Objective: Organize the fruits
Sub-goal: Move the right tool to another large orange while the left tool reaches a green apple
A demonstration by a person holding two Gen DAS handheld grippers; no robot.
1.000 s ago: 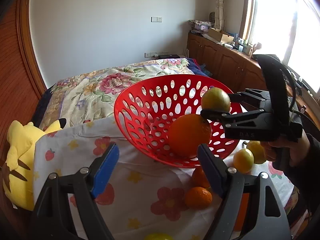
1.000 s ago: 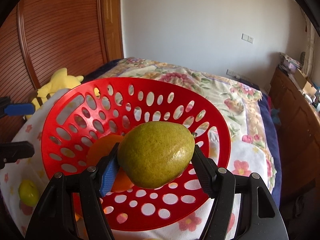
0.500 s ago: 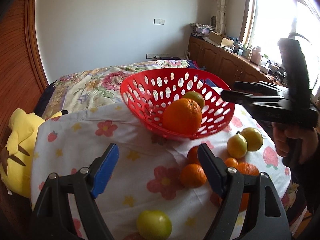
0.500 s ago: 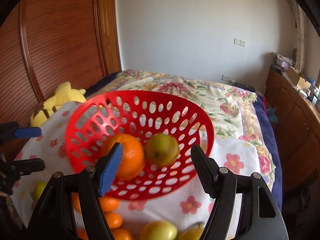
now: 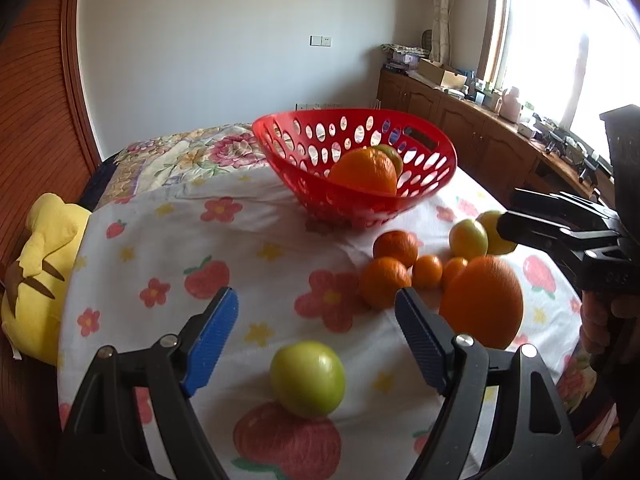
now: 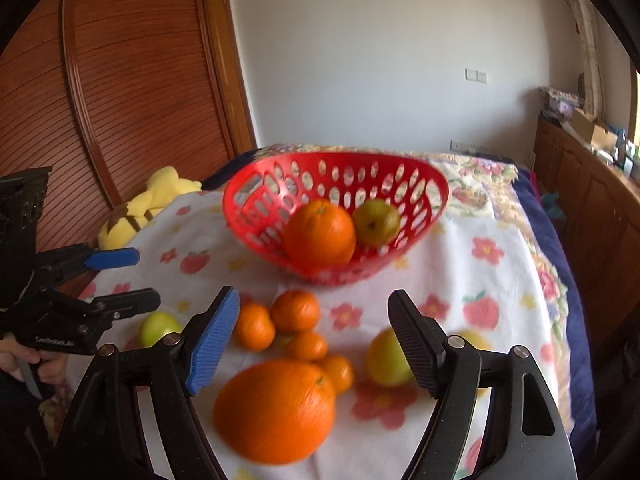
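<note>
I am seeing the red basket [image 6: 336, 184] standing on the flowered cloth [image 5: 256, 256] that is covering the table, and inside it a big orange [image 6: 319, 232] and a green-yellow fruit [image 6: 377, 222] are lying, touching each other. In front of the basket the other fruits are waiting loose on the cloth: four small mandarins [image 6: 295, 312] close together, a second large orange [image 6: 274, 410] nearest to my right gripper [image 6: 314, 346], and two yellow-green fruits [image 6: 386, 356] to its right. One green fruit [image 5: 307, 378] is lying apart from the group, just under my left gripper [image 5: 316, 334].

The jaws of the right gripper have just been opening; they are standing wide and nothing is between them. The jaws of the left gripper are also standing wide and are holding nothing. A hand [image 5: 600, 328] is gripping the handle of the right gripper at the edge of the left view.

On the body of the left gripper I am noticing small letters in the right view, but they are too small for me to read. The fruits are carrying no stickers that I can see. A yellow plush toy [image 5: 44, 264] is lying beside the cloth, near the wooden wardrobe [image 6: 120, 80].
</note>
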